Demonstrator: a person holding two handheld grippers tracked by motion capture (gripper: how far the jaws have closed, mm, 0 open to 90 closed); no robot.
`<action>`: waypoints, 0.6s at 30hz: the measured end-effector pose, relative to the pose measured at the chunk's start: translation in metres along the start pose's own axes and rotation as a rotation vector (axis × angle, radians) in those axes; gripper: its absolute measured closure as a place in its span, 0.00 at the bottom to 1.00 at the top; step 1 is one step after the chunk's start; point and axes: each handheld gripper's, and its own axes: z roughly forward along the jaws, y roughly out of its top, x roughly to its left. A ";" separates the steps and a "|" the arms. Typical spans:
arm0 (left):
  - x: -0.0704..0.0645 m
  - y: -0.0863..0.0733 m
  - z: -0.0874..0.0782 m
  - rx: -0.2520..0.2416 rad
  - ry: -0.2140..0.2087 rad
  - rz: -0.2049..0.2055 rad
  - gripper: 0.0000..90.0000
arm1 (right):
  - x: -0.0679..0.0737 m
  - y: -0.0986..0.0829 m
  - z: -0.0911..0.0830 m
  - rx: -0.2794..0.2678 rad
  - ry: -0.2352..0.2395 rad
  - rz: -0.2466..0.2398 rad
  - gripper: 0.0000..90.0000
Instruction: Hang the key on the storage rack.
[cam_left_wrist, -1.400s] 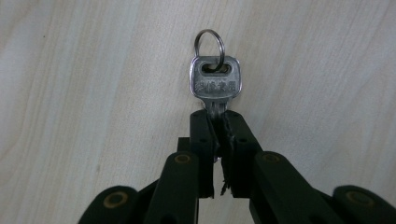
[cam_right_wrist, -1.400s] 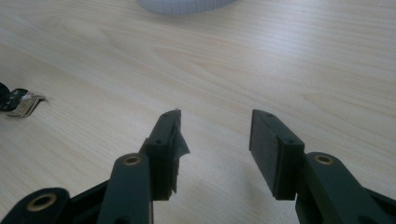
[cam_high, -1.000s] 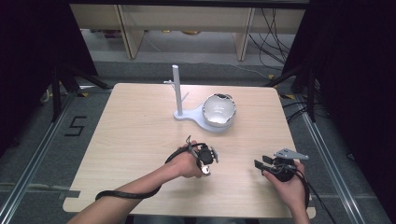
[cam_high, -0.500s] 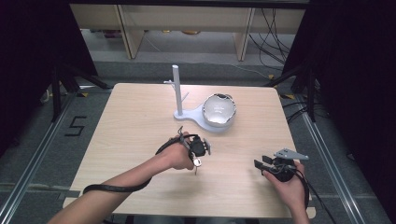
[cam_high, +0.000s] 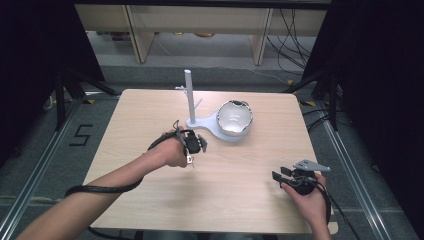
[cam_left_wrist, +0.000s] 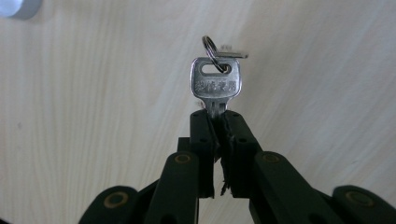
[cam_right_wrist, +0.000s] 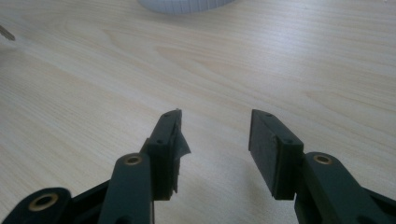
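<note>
**Left gripper held a key above the table; right gripper rested with jaws apart**

On the left of the wooden table (cam_high: 150, 115), seen from above, the person's left forearm reached in from the near edge and carried the left gripper (cam_high: 196, 144) over the middle of the tabletop, near the base of the stand. In the left gripper view, its two black jaws were pressed together on the blade of a silver key (cam_left_wrist: 215, 84), so that the key's head stood out beyond the fingertips (cam_left_wrist: 205, 122) with pale wood behind it. A small split ring (cam_left_wrist: 211, 47) passed through the slot in the key's head, and stamped characters ran across the head, too small to read.

Just to the right of that gripper and a little farther off stood a pale grey stand (cam_high: 190, 100), an upright post on a flat base. A shiny metal bowl (cam_high: 234, 118) sat on the wide right end of that base.

At the near right of the table, well apart from the key, the person's right hand held the right gripper (cam_high: 278, 175) low over the wood. In the right gripper view, its jaws stood wide apart with nothing between them, the fingertips (cam_right_wrist: 169, 130) pointing towards the far side of the table.
</note>
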 end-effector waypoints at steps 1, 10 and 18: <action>0.002 -0.002 -0.001 0.003 0.008 -0.012 0.93 | 0.000 0.000 0.000 0.003 -0.006 0.003 0.61; 0.016 -0.017 -0.001 0.008 0.109 -0.032 0.93 | 0.004 0.000 0.000 0.021 -0.010 0.028 0.62; 0.032 -0.025 -0.008 0.003 0.140 -0.068 0.93 | 0.003 0.000 0.000 0.011 -0.017 0.021 0.62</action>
